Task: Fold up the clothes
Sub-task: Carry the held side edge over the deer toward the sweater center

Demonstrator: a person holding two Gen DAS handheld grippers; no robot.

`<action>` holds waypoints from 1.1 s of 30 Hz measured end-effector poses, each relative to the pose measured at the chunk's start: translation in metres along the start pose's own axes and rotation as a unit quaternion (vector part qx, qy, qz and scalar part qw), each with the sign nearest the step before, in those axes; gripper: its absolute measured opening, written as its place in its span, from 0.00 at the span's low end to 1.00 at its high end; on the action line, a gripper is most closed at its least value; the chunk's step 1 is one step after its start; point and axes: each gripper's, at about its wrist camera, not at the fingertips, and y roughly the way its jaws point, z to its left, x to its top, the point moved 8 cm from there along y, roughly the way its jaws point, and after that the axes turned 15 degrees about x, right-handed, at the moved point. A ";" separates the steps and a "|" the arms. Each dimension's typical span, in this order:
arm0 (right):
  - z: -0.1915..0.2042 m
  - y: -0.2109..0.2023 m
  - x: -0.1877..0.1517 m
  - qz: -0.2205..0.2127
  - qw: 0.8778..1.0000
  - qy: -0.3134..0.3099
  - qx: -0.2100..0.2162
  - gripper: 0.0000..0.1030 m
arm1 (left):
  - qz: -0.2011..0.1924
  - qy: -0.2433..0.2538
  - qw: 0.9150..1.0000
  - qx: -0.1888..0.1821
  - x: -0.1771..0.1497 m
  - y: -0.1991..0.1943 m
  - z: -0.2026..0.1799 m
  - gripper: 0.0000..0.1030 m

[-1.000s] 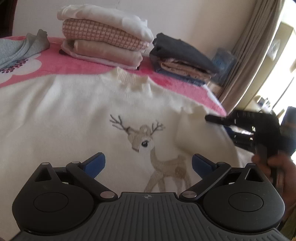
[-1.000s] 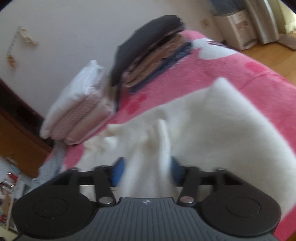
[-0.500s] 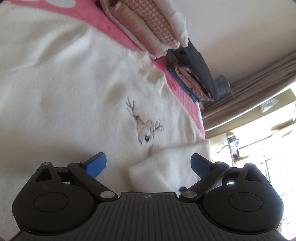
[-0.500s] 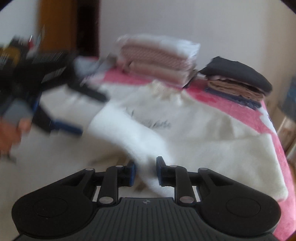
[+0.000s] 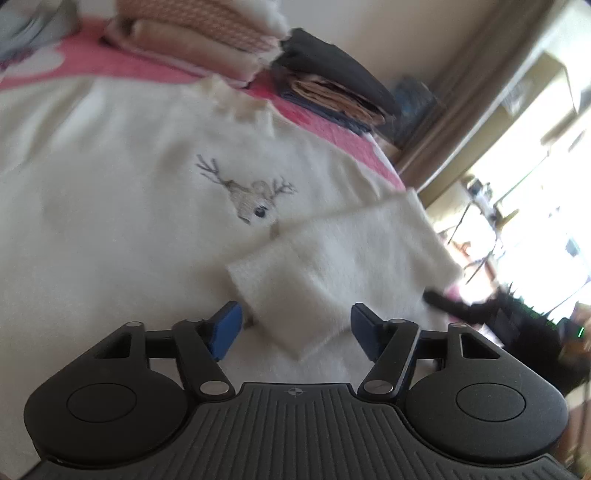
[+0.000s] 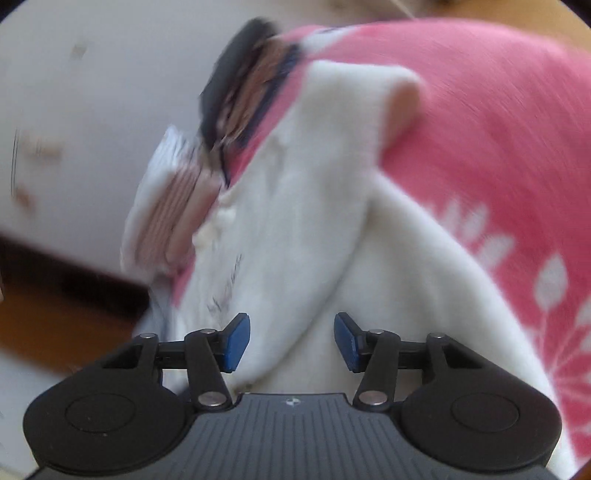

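Note:
A cream sweater [image 5: 122, 206] with an embroidered deer [image 5: 255, 201] lies spread face up on the pink bed cover. Its right sleeve [image 5: 332, 266] is folded in across the chest, cuff end toward my left gripper [image 5: 297, 330], which hovers open just above it with nothing between the blue pads. In the right wrist view, which is blurred, the same sweater [image 6: 295, 229] runs away from my right gripper [image 6: 291, 341]. That gripper is open with sweater fabric lying under and between its pads. A dark finger of the right gripper [image 5: 447, 304] shows past the sleeve's right edge.
Two stacks of folded clothes sit at the back of the bed: a pale checked one [image 5: 207, 33] and a dark-topped one [image 5: 332, 81]. The pink floral cover [image 6: 498, 155] is bare to the right. A curtain [image 5: 476, 88] and a bright window lie beyond the bed's right edge.
The right gripper carried the sleeve across the chest, then opened and let it go. It has since drawn back to the right. The left gripper stayed open and shifted its view over the laid sleeve.

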 end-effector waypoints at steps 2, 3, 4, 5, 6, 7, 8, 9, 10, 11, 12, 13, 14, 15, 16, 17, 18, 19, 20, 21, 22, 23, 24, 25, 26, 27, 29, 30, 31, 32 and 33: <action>-0.003 0.001 0.001 -0.011 1.000 0.018 0.005 0.51 | -0.011 0.024 1.000 0.017 -0.004 0.004 -0.006 0.59; -0.003 0.002 0.002 -0.014 1.000 0.022 0.004 0.51 | -0.017 0.037 0.999 0.026 -0.006 0.005 -0.010 0.58; -0.004 0.003 0.002 -0.017 1.000 0.026 0.003 0.51 | -0.026 0.052 0.998 0.037 -0.007 0.007 -0.013 0.58; -0.004 0.004 0.002 -0.020 0.999 0.030 0.002 0.49 | -0.036 0.071 0.996 0.049 -0.009 0.008 -0.016 0.56; -0.005 0.005 0.003 -0.023 0.999 0.033 0.001 0.49 | -0.046 0.091 0.993 0.061 -0.010 0.009 -0.019 0.52; -0.006 0.006 0.004 -0.026 0.999 0.036 -0.001 0.47 | -0.056 0.111 0.990 0.072 -0.012 0.010 -0.021 0.51; -0.007 0.007 0.005 -0.030 0.999 0.038 -0.003 0.46 | -0.064 0.129 0.986 0.080 -0.013 0.010 -0.024 0.45; -0.008 0.008 0.006 -0.033 0.999 0.041 -0.005 0.45 | -0.070 0.138 0.985 0.081 -0.013 0.010 -0.026 0.39; -0.009 0.009 0.007 -0.036 0.998 0.044 -0.007 0.43 | -0.071 0.139 0.985 0.078 -0.013 0.010 -0.027 0.35; -0.010 0.010 0.008 -0.039 0.998 0.046 -0.009 0.39 | -0.070 0.134 0.986 0.072 -0.012 0.010 -0.027 0.26; -0.011 0.011 0.009 -0.042 0.998 0.049 -0.011 0.38 | -0.069 0.129 0.987 0.067 -0.011 0.010 -0.028 0.21; -0.012 0.012 0.010 -0.045 0.998 0.052 -0.013 0.36 | -0.069 0.123 0.988 0.063 -0.010 0.010 -0.028 0.17; -0.013 0.013 0.011 -0.048 0.997 0.054 -0.015 0.33 | -0.068 0.118 0.989 0.059 -0.009 0.010 -0.028 0.12; -0.014 0.013 0.012 -0.051 0.997 0.057 -0.017 0.31 | -0.069 0.113 0.990 0.056 -0.008 0.010 -0.028 0.10; -0.015 0.014 0.013 -0.054 0.997 0.060 -0.018 0.28 | -0.072 0.112 0.990 0.056 -0.007 0.010 -0.028 0.09; -0.016 0.015 0.014 -0.057 0.996 0.062 -0.020 0.22 | -0.076 0.110 0.989 0.056 -0.007 0.009 -0.029 0.08; -0.017 0.016 0.015 -0.060 0.996 0.065 -0.022 0.18 | -0.082 0.108 0.989 0.058 -0.006 0.006 -0.029 0.08; -0.018 0.017 0.016 -0.063 0.995 0.068 -0.024 0.12 | -0.090 0.106 0.989 0.060 -0.004 0.003 -0.029 0.07; -0.019 0.018 0.017 -0.066 0.995 0.070 -0.026 0.11 | -0.097 0.103 0.988 0.063 -0.002 0.000 -0.028 0.07; -0.013 0.021 0.016 -0.064 0.996 0.063 -0.022 0.11 | -0.107 0.101 0.987 0.065 0.001 -0.004 -0.028 0.07; -0.006 0.025 0.015 -0.060 0.997 0.055 -0.017 0.10 | -0.120 0.099 0.986 0.067 0.006 -0.010 -0.027 0.07; 0.001 0.028 0.014 -0.057 0.997 0.046 -0.012 0.10 | -0.134 0.097 0.984 0.069 0.011 -0.017 -0.025 0.07; 0.008 0.032 0.013 -0.053 0.998 0.037 -0.007 0.10 | -0.149 0.096 0.981 0.074 0.018 -0.025 -0.021 0.07; 0.015 0.036 0.012 -0.050 0.998 0.028 -0.002 0.10 | -0.161 0.094 0.979 0.078 0.025 -0.032 -0.017 0.07; 0.022 0.039 0.011 -0.046 0.999 0.020 0.003 0.10 | -0.169 0.089 0.978 0.082 0.032 -0.037 -0.011 0.07; 0.029 0.043 0.010 -0.043 0.999 0.011 0.008 0.10 | -0.176 0.085 0.977 0.086 0.039 -0.043 -0.005 0.07; 0.044 0.053 0.006 -0.032 0.999 -0.004 0.019 0.09 | -0.186 0.078 0.975 0.095 0.051 -0.052 0.011 0.07; 0.051 0.060 0.003 -0.025 0.999 -0.010 0.025 0.09 | -0.188 0.076 0.974 0.101 0.057 -0.055 0.019 0.07; 0.058 0.069 -0.001 -0.017 0.999 -0.018 0.030 0.09 | -0.185 0.077 0.973 0.110 0.061 -0.056 0.029 0.07; 0.064 0.078 -0.006 -0.009 0.999 -0.025 0.033 0.09 | -0.180 0.078 0.973 0.120 0.063 -0.054 0.040 0.07; 0.068 0.087 -0.011 0.000 0.999 -0.030 0.034 0.09 | -0.174 0.077 0.973 0.131 0.065 -0.052 0.050 0.07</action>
